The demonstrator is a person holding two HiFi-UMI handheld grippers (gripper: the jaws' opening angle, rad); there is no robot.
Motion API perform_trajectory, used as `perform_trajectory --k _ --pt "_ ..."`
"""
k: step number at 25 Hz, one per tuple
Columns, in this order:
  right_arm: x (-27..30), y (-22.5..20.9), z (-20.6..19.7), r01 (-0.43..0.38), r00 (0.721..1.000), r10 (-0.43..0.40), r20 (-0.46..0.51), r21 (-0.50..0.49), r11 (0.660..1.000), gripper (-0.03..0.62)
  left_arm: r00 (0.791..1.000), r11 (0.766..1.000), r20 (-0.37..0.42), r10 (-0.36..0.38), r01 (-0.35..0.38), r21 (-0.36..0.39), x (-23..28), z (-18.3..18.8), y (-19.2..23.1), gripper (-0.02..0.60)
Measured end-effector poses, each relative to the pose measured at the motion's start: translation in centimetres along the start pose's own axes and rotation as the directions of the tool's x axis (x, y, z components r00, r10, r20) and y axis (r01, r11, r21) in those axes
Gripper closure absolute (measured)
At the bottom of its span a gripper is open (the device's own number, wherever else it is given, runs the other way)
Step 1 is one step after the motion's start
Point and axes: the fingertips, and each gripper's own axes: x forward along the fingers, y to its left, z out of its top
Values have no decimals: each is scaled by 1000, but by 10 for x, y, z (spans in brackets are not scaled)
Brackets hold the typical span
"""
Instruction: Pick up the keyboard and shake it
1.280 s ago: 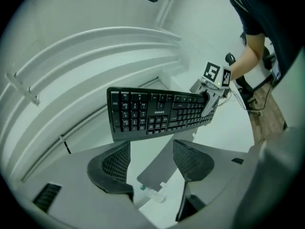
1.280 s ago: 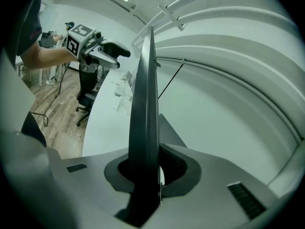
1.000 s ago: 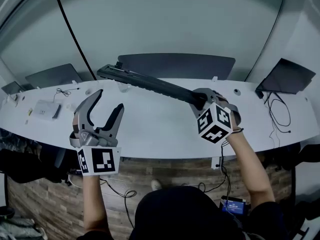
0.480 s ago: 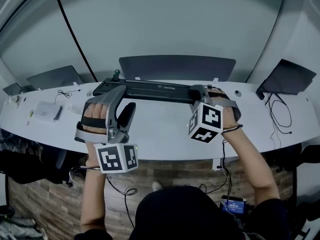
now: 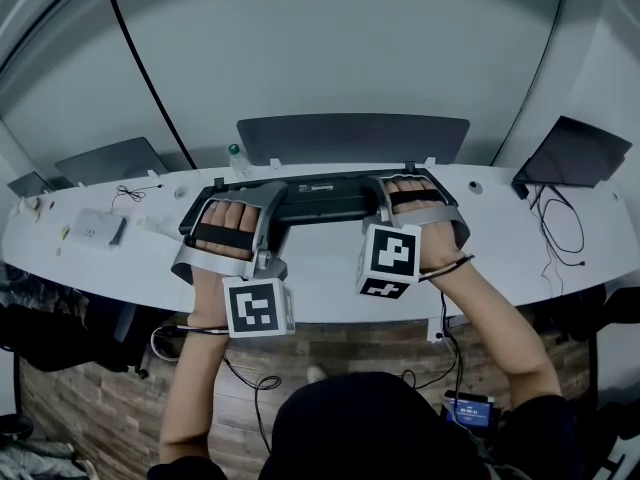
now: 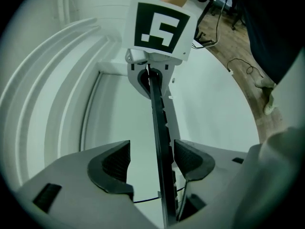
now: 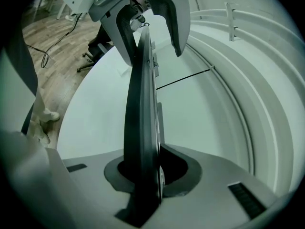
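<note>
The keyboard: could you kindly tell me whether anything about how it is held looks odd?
Yes: the keyboard is clamped at one end only. The right gripper is shut on it, while the left gripper straddles the other end with its fingers apart and a gap showing on one side.

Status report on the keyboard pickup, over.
Right gripper shut on keyboard. Left gripper open, keyboard edge between its jaws. Nothing seen in the way.

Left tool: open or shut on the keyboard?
Open. The left tool has pads apart, with the keyboard edge between them, ungripped.
</note>
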Motion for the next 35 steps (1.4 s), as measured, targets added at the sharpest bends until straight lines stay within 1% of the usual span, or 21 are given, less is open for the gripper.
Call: perform_trajectory --k 5,8,9,10,11,13,17,21,25,29,32,35 --pt "-9 4 9 14 1000 -13 5 -37 999 507 999 999 7 -54 54 5 10 6 -17 285" --pt "-15 4 14 27 1000 -27 0 -58 998 507 995 995 11 -95 96 -18 14 10 -27 292" --pt "-16 3 15 30 1000 -30 1 -57 998 507 995 994 12 -102 103 -25 15 11 -28 311" --pt "-18 3 16 31 1000 -31 4 -53 998 507 995 995 13 -96 96 -30 15 12 -28 348" --pt "-19 3 18 31 1000 -31 7 -48 998 507 997 996 13 -81 81 -35 14 13 -25 399" --pt "-21 4 19 32 999 -32 8 -43 999 507 998 997 11 -60 61 -48 12 14 -21 465" --pt "-19 4 17 32 999 -32 3 -43 999 507 998 996 14 -59 60 -70 15 15 -22 468" --pt "-17 5 15 35 999 -35 9 -63 997 502 997 985 -7 -74 72 -160 17 16 -23 483" --pt "-17 5 15 41 999 -40 12 -76 996 497 997 977 -7 -75 72 -199 17 16 -25 492" --pt "-17 3 15 46 999 -46 11 -79 996 462 997 970 -3 -79 76 -232 17 16 -29 494" --pt "-15 -1 17 78 997 -76 21 -98 992 423 996 960 2 -86 83 -268 20 14 -31 494" --pt "-14 -9 21 115 993 -111 43 -105 988 405 996 949 8 -85 84 -304 24 12 -31 494"
